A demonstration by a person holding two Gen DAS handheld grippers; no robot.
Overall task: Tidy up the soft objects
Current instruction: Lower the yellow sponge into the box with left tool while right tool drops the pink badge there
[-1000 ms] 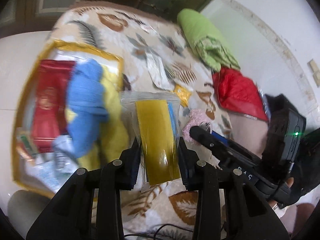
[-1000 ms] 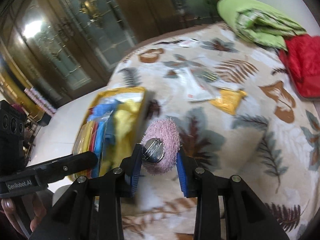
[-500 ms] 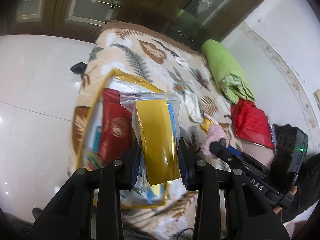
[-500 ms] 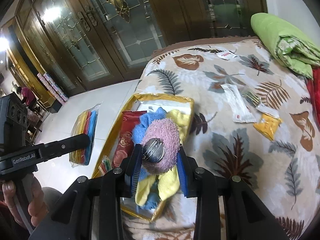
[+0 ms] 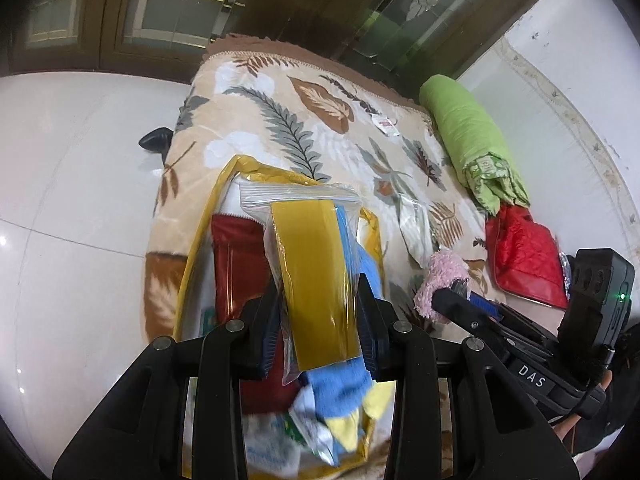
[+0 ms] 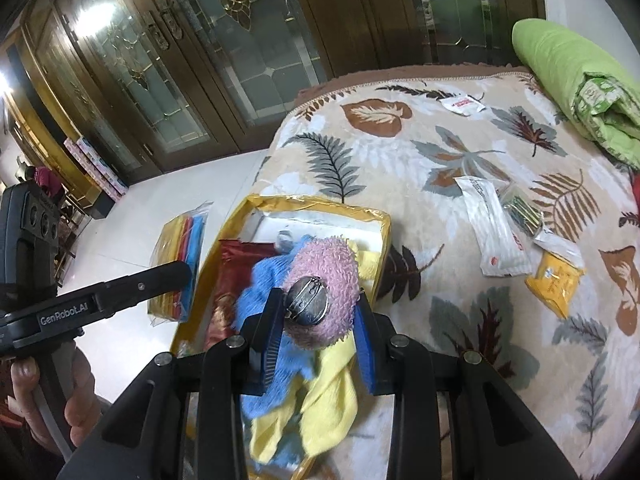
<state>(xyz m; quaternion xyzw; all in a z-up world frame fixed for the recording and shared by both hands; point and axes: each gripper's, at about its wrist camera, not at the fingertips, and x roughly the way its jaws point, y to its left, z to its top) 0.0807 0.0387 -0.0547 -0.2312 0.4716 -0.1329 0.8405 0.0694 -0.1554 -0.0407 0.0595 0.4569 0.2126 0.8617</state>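
My left gripper [image 5: 318,312] is clamped on a clear zip bag of yellow and blue cloths [image 5: 312,276], held above the gold-rimmed open storage box [image 6: 384,236] on the leaf-patterned bed blanket [image 6: 460,152]. My right gripper [image 6: 316,320] pinches a fuzzy pink pouch with a metal clasp [image 6: 324,280] over the same box, above the blue and yellow towels [image 6: 320,392] inside it.

The right gripper [image 6: 316,316] jaws clamp a pink fuzzy pouch [image 6: 328,280] above the gold-rimmed box [image 6: 382,248].
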